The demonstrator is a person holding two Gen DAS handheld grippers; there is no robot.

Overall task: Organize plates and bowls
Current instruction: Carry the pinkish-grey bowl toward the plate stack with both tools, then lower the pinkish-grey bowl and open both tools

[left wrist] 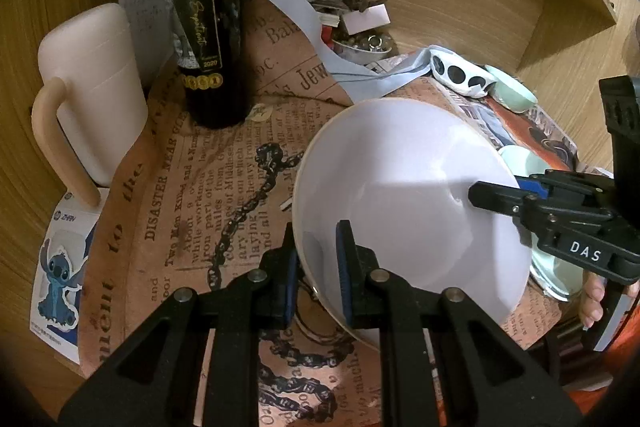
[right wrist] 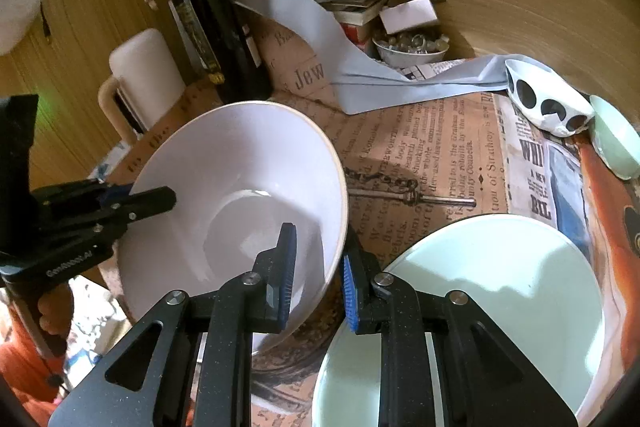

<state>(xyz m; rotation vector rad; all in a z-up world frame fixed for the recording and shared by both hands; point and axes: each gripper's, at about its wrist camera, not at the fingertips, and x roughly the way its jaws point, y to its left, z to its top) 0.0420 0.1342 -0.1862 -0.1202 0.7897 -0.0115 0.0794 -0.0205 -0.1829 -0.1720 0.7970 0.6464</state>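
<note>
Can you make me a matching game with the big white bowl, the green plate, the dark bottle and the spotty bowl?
Things:
1. big white bowl
2. pale green plate
3. dark bottle
4. spotted bowl

Descriptions:
A. tipped on its side, far right
B. standing upright at the back
C. held at its rim by both grippers
D. lying flat beside the white bowl

Pairs: 1-C, 2-D, 3-B, 4-A

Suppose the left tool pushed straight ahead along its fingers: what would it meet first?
The left tool already clamps the white bowl at its rim; beyond that, probably the newspaper-print cover, though depth is unclear.
</note>
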